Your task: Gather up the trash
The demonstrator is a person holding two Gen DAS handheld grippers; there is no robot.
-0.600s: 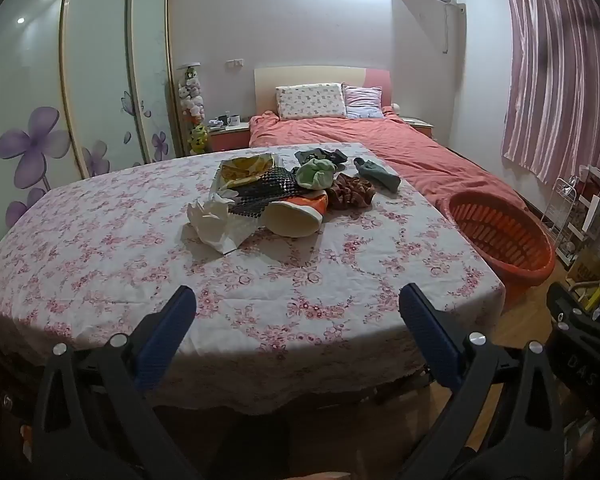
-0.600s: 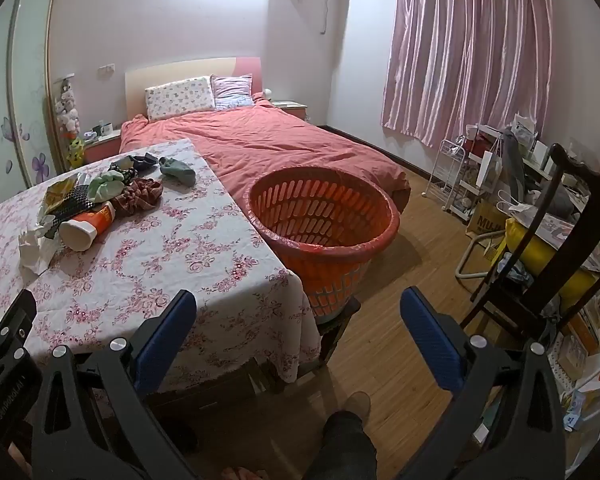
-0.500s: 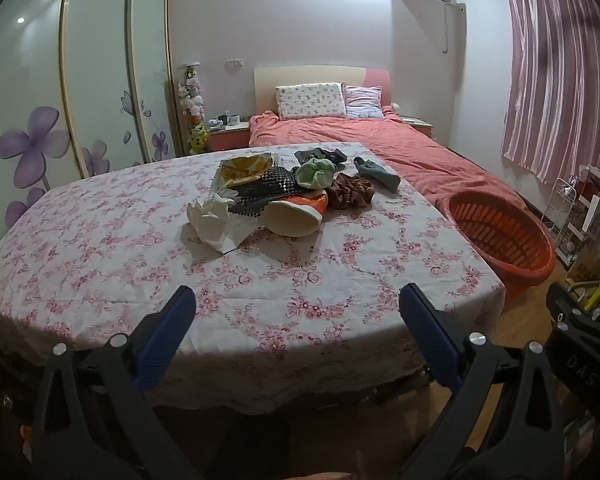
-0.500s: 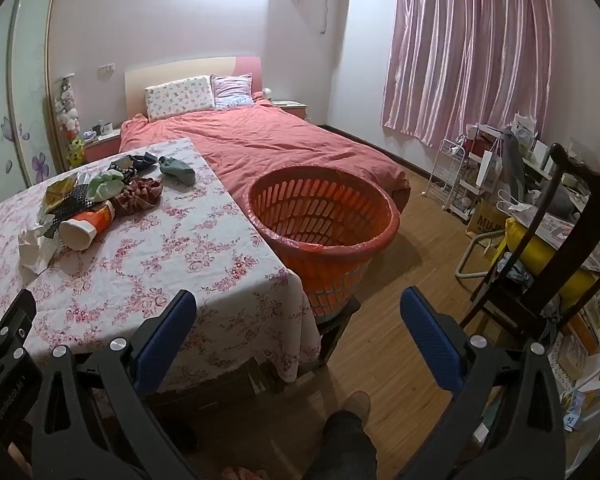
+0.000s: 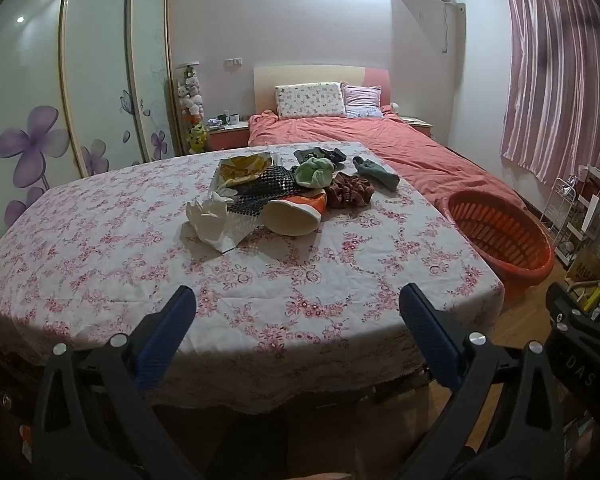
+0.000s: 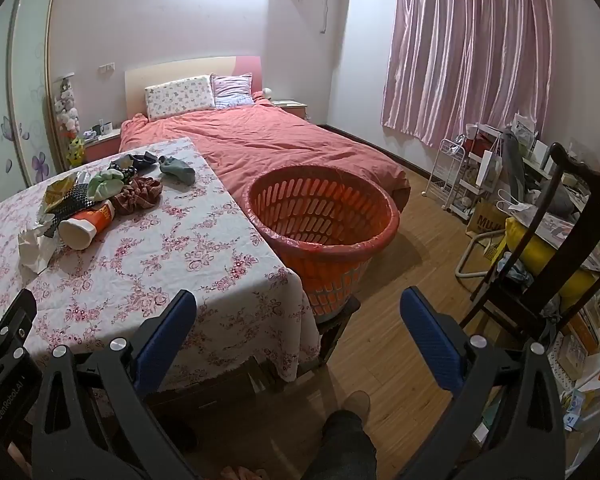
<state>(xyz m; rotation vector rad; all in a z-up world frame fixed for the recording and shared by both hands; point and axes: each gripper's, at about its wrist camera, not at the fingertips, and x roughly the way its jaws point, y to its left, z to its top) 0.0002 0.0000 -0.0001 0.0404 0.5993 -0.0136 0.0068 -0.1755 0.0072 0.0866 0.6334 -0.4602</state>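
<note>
A pile of items lies mid-table on the floral cloth (image 5: 100,248): crumpled white paper (image 5: 208,216), an orange-and-white cup on its side (image 5: 292,218), a black mesh piece (image 5: 262,192), a yellow wrapper (image 5: 242,166), plus green (image 5: 314,172), brown (image 5: 350,194) and grey (image 5: 378,172) cloth pieces. An orange basket (image 6: 320,216) stands at the table's right end. My left gripper (image 5: 296,308) is open and empty at the near table edge. My right gripper (image 6: 298,312) is open and empty, near the table's corner and short of the basket.
A bed with a red cover (image 6: 284,144) lies behind the table. A dark wooden chair (image 6: 560,240), a wire rack (image 6: 452,176) and clutter stand at the right. Wardrobe doors (image 5: 100,80) line the left wall. A person's leg and shoe (image 6: 348,420) show below.
</note>
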